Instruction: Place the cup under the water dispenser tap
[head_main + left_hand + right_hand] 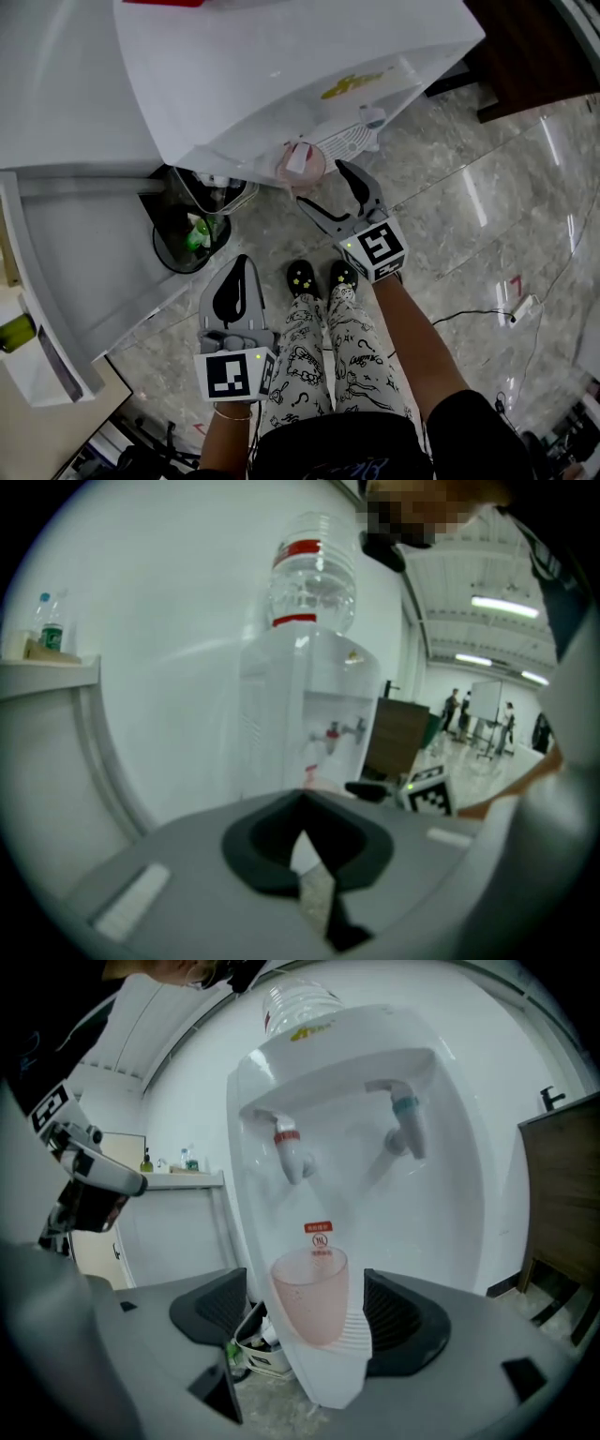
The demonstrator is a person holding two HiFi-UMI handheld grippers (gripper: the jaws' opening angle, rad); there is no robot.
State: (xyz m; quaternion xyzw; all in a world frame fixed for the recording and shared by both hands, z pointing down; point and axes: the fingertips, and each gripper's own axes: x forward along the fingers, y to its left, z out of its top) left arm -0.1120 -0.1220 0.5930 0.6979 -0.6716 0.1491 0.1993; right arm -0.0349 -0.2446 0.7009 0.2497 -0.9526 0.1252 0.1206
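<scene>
the pink cup stands on the drip tray under the red tap, between the released, untouching jaws of the right hand-held gripper, which could clip and topple it on withdrawal, while the left hand-held gripper is clenched on nothing.

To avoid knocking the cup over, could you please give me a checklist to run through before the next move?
1. Pink cup upright on the drip tray: ok.
2. Cup beneath the red tap: ok.
3. Right hand-held gripper jaws apart, clear of the cup on both sides: ok.
4. Left hand-held gripper shut, empty, held back from the water dispenser: ok.
5. Water in the cup: cannot tell.
</scene>
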